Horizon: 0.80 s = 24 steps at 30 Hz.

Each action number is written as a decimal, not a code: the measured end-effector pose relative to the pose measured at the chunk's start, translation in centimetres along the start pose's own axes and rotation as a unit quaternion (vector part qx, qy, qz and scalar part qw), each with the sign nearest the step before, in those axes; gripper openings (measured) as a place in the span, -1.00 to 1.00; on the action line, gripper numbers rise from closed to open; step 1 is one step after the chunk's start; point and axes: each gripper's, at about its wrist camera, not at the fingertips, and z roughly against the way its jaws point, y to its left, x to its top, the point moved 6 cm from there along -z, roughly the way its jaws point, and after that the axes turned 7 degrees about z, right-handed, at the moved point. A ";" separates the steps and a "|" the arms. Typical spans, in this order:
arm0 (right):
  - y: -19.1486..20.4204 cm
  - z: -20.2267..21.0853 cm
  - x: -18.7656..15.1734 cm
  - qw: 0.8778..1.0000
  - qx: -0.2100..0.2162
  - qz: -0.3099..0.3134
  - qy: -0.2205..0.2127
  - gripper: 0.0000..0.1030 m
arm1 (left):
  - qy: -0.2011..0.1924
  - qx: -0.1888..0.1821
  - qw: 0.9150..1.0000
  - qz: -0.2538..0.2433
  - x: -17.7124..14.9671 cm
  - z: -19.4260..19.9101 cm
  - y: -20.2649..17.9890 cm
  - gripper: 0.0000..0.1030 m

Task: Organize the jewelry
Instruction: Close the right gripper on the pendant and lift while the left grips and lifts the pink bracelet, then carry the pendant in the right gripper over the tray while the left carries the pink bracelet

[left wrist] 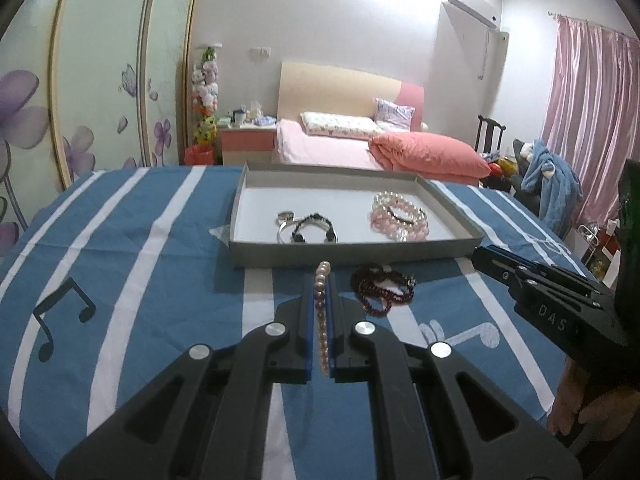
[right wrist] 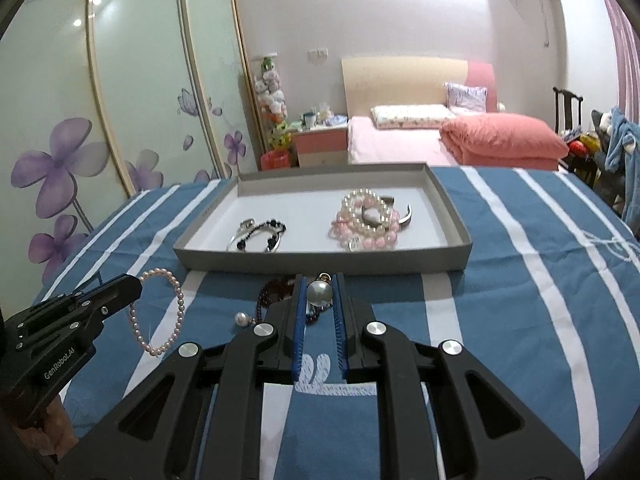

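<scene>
The pearl bracelet (left wrist: 322,312) is pinched tight between the blue pads of the left gripper (left wrist: 322,280), low in the middle of the left wrist view. In the right wrist view it hangs as a loop at the lower left, off the striped cloth (right wrist: 500,300). The right gripper (right wrist: 319,284) is closed on a big round pearl piece (right wrist: 319,293), near the middle of its view (what dangles under it is hard to see).

Just above both, in the middle of each view, sits the grey tray (right wrist: 320,258) with a pink bead pile (right wrist: 366,224) and a dark bead bracelet (right wrist: 266,234) inside.

I think the next job is to carry each piece over the tray's front wall. Go slow, keep the loop from swinging, and let go over a bare white spot.

The dark red beads (left wrist: 382,288) lie on the cloth in front of the tray.
</scene>
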 end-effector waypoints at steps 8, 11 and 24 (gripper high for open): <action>0.4 1.1 1.1 0.999 -0.010 0.009 -0.034 -0.73 | -0.046 0.022 0.999 -0.004 1.6 1.4 -0.5 -0.88; 0.4 1.5 1.7 0.999 -0.016 0.011 -0.047 -0.73 | -0.065 0.032 0.997 -0.009 2.2 1.9 -0.8 -0.88; 0.2 4.0 5.5 0.988 -0.057 0.035 -0.137 -0.73 | -0.131 0.035 0.991 -0.017 5.5 3.6 -2.1 -0.88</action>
